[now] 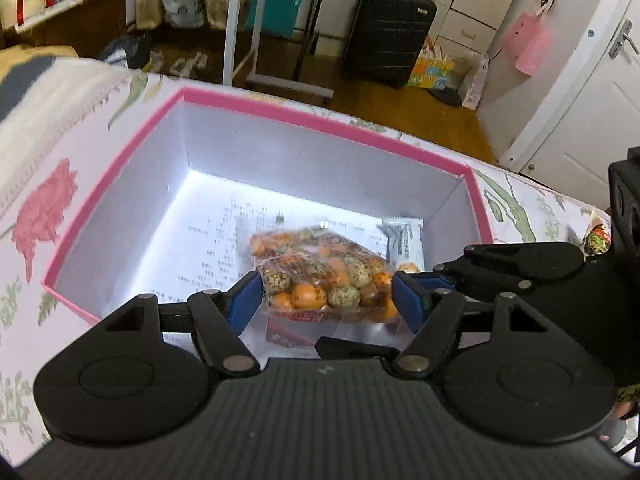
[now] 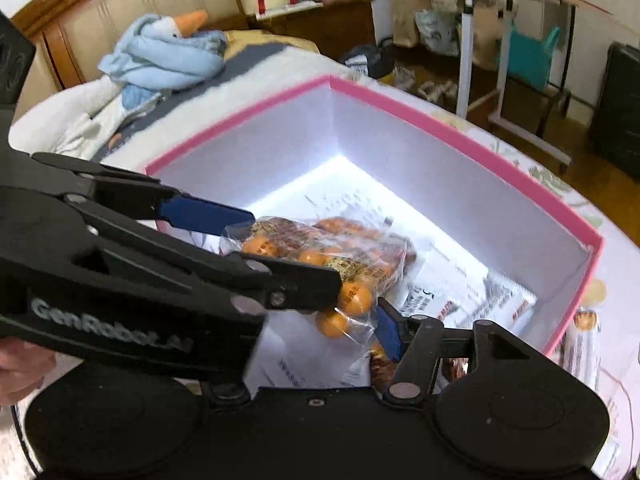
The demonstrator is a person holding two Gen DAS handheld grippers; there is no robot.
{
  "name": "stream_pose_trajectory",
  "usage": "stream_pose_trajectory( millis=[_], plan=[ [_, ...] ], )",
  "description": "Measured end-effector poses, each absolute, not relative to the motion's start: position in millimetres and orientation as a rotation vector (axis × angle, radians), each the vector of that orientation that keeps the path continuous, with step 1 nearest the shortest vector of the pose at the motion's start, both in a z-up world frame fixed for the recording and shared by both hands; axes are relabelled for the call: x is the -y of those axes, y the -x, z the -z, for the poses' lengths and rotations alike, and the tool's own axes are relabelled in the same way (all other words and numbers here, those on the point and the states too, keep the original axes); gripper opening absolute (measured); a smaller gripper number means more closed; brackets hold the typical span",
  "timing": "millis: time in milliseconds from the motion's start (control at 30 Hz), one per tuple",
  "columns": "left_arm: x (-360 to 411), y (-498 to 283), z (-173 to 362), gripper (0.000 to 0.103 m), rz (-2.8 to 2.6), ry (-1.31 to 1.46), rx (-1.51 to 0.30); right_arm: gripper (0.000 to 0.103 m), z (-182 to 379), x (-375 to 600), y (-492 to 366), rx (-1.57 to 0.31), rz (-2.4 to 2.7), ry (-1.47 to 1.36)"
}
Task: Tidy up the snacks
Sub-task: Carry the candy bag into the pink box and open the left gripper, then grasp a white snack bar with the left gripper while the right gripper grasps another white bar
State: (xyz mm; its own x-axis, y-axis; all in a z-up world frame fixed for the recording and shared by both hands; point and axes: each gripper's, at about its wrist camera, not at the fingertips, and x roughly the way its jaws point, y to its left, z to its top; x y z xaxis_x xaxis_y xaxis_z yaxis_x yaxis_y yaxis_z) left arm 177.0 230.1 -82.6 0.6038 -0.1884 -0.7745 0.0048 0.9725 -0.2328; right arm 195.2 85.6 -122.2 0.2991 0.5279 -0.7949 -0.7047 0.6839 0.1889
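Both sets of jaws are standing partly apart around one clear bag of snacks [image 1: 326, 280], which is hanging just inside the pink-rimmed box [image 1: 120, 168]. On the left gripper [image 1: 326, 300], the blue pads [image 1: 246, 300] are pressing against the two sides of the bag, so this gripper is gripping it. On the right gripper [image 2: 316, 276], only one blue pad [image 2: 390, 338] is showing clearly beside the lower corner of the bag [image 2: 320, 256]; the other side is hidden behind the left gripper crossing in front, so whether this pair is pinching the plastic cannot be told.

Round orange and speckled pieces are filling the bag, and a red label is showing at its bottom edge. Printed white paper [image 1: 224, 248] is lining the box floor beneath it. A white wrapped bar [image 1: 402, 240] is lying against the box wall on the far side of the bag, and more white printed packets [image 2: 460, 300] are lying in that corner.

Flowered cloth [image 1: 44, 208] is covering the surface the box is sitting on. Outside the box, more snack packets [image 2: 586, 344] are lying on the cloth beside its wall. A blue and white plush goose [image 2: 160, 52] is resting on the bed behind.
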Motion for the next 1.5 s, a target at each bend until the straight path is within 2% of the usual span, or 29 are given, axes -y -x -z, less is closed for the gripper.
stream_pose_trajectory(
  millis=[100,433,500,633,767,1100,1200,1400,1500],
  plan=[
    [-229.0,-169.5,75.0,0.073,0.094,0.184,-0.883,0.072,106.9,-67.8,-187.2,-0.961,-0.814,0.204],
    [-194.4,-132.1,26.4,0.071,0.196,0.147,-0.845,0.073,32.8,39.8,-162.6,-0.942,-0.67,0.169],
    [-177.9,-126.4,16.1,0.069,0.234,0.129,-0.852,0.073,25.4,65.2,-160.7,-0.917,-0.604,0.136],
    [-137.5,-132.0,-2.2,0.066,0.302,0.098,-0.883,0.073,19.2,101.8,-162.9,-1.03,-0.417,0.191],
    [-87.6,-146.7,-4.6,0.061,0.328,0.097,-0.889,0.073,21.8,126.1,-153.7,-1.048,-0.416,0.215],
    [-1.0,-217.1,68.4,0.058,0.199,0.122,-1.041,0.07,92.9,182.3,-140.1,-1.108,-0.392,-0.034],
    [13.5,-238.3,96.5,0.058,0.118,0.092,-1.059,0.069,111.7,197.5,-140.8,-1.063,-0.341,-0.073],
    [24.5,-250.7,122.8,0.058,-0.019,-0.036,-0.958,0.068,138.4,205.5,-144.1,-0.939,-0.314,-0.261],
    [28.4,-257.3,134.7,0.058,-0.05,-0.062,-0.93,0.068,152.6,193.2,-142.7,-0.899,-0.291,-0.219]
  ],
)
